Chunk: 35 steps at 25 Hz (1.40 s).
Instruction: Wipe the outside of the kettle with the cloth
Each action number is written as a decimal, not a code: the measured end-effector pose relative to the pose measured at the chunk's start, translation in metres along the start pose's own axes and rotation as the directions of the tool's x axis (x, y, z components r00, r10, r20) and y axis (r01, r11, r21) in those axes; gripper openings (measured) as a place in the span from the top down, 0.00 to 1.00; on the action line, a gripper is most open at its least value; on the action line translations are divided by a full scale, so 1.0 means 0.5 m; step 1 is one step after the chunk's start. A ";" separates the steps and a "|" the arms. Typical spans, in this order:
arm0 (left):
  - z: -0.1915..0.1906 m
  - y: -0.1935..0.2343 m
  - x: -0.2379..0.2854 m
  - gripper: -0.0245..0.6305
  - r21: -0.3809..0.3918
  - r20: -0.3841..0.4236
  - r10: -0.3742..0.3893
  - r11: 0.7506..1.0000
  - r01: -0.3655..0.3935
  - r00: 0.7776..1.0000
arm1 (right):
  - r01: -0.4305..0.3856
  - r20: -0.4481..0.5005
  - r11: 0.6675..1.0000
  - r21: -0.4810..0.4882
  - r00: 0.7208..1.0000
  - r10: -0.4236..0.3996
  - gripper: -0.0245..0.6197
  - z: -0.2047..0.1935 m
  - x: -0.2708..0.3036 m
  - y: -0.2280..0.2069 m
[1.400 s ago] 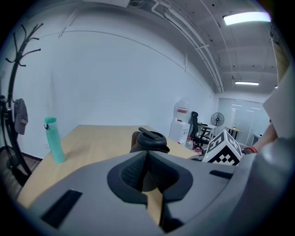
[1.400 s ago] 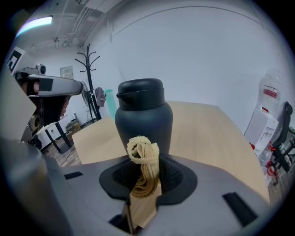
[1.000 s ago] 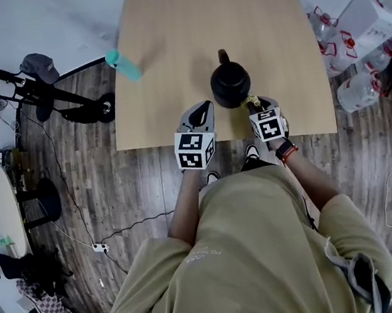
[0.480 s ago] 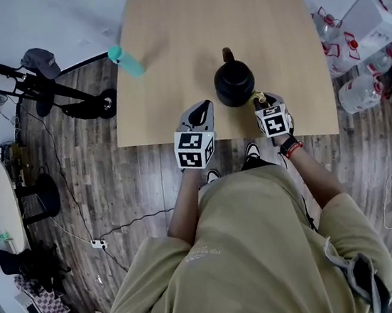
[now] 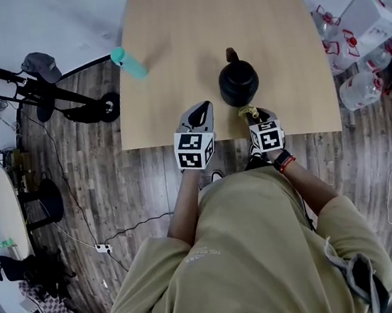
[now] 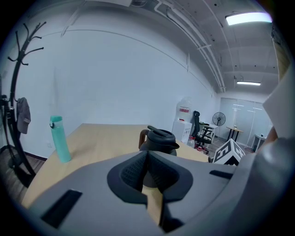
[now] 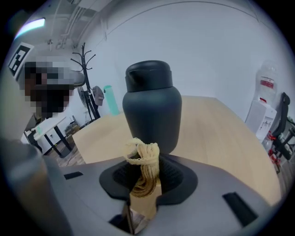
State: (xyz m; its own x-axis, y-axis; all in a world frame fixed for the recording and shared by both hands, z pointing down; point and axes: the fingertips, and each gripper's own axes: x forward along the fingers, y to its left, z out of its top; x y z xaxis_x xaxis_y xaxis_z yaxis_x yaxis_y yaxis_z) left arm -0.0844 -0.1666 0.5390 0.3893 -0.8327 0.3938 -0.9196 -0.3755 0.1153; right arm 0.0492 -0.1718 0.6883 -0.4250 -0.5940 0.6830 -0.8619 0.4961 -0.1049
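pinching crinkled cloth (image 7: 142, 162) near matte kettle (image 7: 150, 108)

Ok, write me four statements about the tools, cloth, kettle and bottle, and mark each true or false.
1. The right tool is shut on the cloth. True.
2. The left tool grips the kettle by its handle. False: its jaws are together on nothing, and it is apart from the kettle.
3. The kettle lies on its side. False: it stands upright on the table with its lid on.
4. A teal bottle stands by the table's left edge. True.
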 end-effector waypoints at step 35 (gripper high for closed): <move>-0.015 0.128 -0.086 0.93 -0.009 -0.002 0.073 0.997 -0.073 0.997 | 0.013 -0.001 0.910 0.415 1.000 -0.014 0.78 0.031 0.129 0.109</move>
State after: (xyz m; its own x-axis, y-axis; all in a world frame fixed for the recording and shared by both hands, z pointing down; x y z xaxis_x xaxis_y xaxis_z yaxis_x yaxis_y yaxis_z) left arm -0.1606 -0.1518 0.5362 0.3215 -0.8571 0.4026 -0.9459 -0.3102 0.0948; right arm -0.0293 -0.1929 0.7157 -0.4125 -0.6004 0.6851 -0.9045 0.1806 -0.3862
